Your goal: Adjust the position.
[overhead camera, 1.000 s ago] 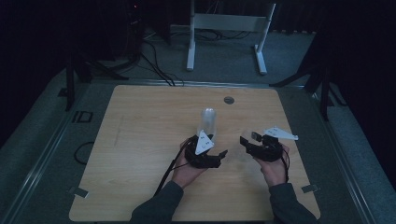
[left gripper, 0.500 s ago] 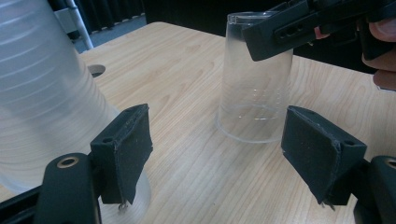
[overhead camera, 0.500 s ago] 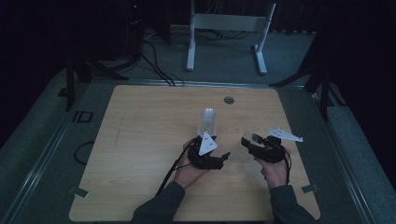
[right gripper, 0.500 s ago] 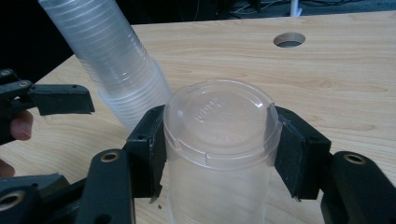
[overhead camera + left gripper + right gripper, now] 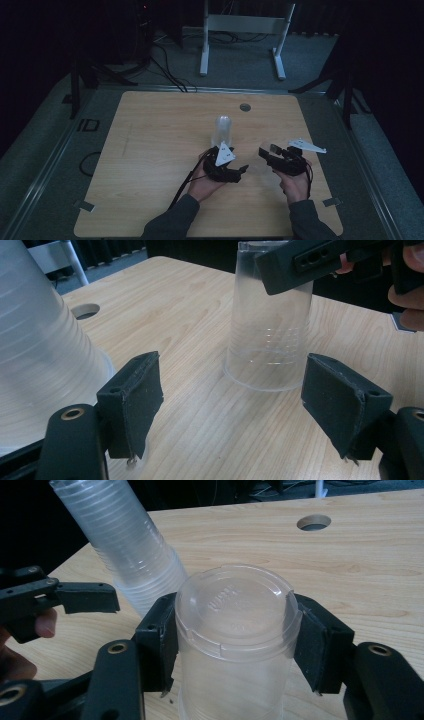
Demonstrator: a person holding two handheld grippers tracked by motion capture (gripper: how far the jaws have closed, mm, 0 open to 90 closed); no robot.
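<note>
Bearing illegible embossed lettering, gripped cup [image 5: 235, 630]

Both forearms come in from the bottom of the high view, sleeves dark, hands side by side and near each other. The left gripper [image 5: 239, 170] lies low in the left hand [image 5: 206, 181], its 2 jaws standing apart with nothing between the pads [image 5: 136, 390]. The right gripper [image 5: 263, 152], held in the right hand [image 5: 294, 183], points toward the left one, jaws clamped.
</note>
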